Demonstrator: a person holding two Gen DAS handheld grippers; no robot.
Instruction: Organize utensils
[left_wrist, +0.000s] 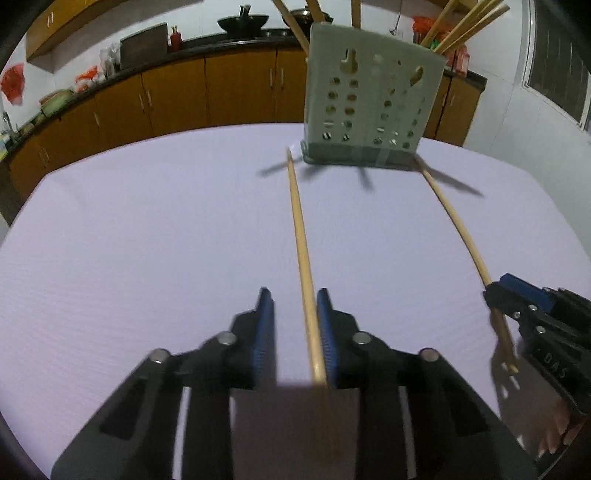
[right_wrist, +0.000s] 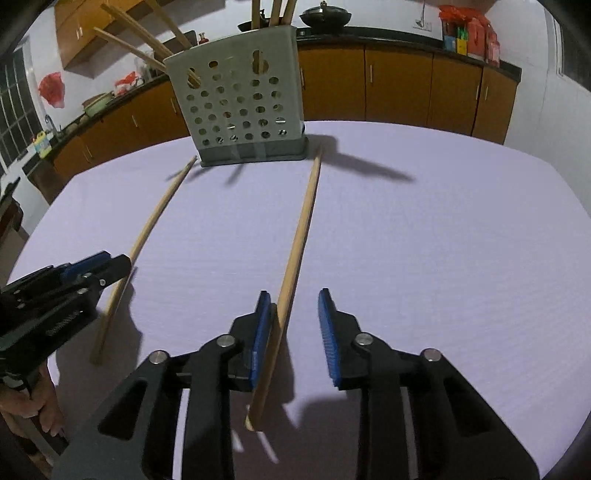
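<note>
Two long wooden chopsticks lie on the lilac table, pointing at a grey perforated utensil holder (left_wrist: 373, 96), also seen in the right wrist view (right_wrist: 240, 107), which has several chopsticks standing in it. My left gripper (left_wrist: 293, 306) is open around one chopstick (left_wrist: 301, 243), which lies against its right pad. My right gripper (right_wrist: 293, 306) is open around the other chopstick (right_wrist: 299, 236), which rests against its left pad. Each gripper shows in the other's view: the right one (left_wrist: 517, 295) over the second chopstick (left_wrist: 454, 218), the left one (right_wrist: 107, 266) over the first chopstick (right_wrist: 155, 221).
The lilac table (left_wrist: 147, 240) spreads wide to the left of the holder and to the right in the right wrist view (right_wrist: 443, 240). Orange kitchen cabinets (left_wrist: 184, 96) with a cluttered worktop run behind the table's far edge.
</note>
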